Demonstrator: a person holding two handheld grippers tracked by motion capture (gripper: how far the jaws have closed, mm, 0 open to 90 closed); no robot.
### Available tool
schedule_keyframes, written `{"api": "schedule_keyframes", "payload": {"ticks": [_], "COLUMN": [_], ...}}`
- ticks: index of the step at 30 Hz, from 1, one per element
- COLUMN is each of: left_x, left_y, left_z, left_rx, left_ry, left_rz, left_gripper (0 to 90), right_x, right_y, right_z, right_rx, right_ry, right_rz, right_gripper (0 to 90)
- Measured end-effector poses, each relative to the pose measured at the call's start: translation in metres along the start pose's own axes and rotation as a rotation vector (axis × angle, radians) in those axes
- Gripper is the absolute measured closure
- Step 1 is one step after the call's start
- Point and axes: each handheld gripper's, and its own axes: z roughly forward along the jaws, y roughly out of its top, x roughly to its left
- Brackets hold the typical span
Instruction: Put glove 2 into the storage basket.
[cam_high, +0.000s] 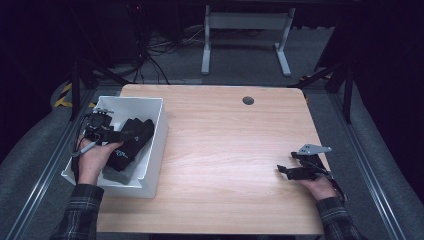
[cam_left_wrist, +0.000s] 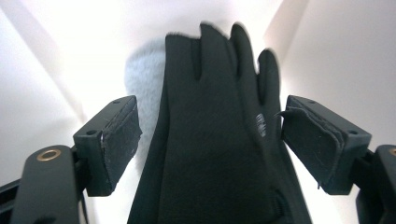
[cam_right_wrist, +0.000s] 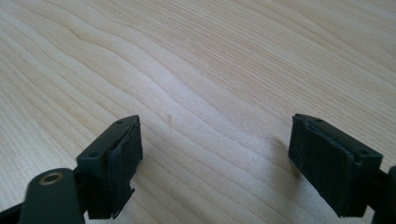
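Jaws of my left gripper (cam_left_wrist: 210, 140) stand released around the black glove (cam_left_wrist: 215, 154) lying in the white bin (cam_high: 155, 150) at left of frame; right gripper (cam_right_wrist: 215, 168) open, empty over the table (cam_right_wrist: 210, 60). Drop looks done; next, withdraw cleanly

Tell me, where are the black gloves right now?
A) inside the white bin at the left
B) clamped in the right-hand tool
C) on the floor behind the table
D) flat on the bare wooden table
A: the high view shows the black gloves lying inside the white bin, under the left gripper.
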Motion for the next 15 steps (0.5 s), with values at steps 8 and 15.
{"api": "schedule_keyframes", "payload": {"ticks": [8, 15], "left_x": [-0.017, -0.034], "left_y": [0.014, 0.029], "left_z": [-0.012, -0.019], "left_rx": [-0.033, -0.060], "left_ry": [-0.038, -0.094], "left_rz": [0.056, 0.102], "left_gripper": [20.4, 20.4], "right_x": [0.000, 0.000], "right_y": [0.000, 0.000], "right_z": [0.000, 0.000], "right_rx": [0.000, 0.000], "right_ry": [0.000, 0.000], "right_rz": [0.000, 0.000], "right_gripper": [17.9, 17.9]}}
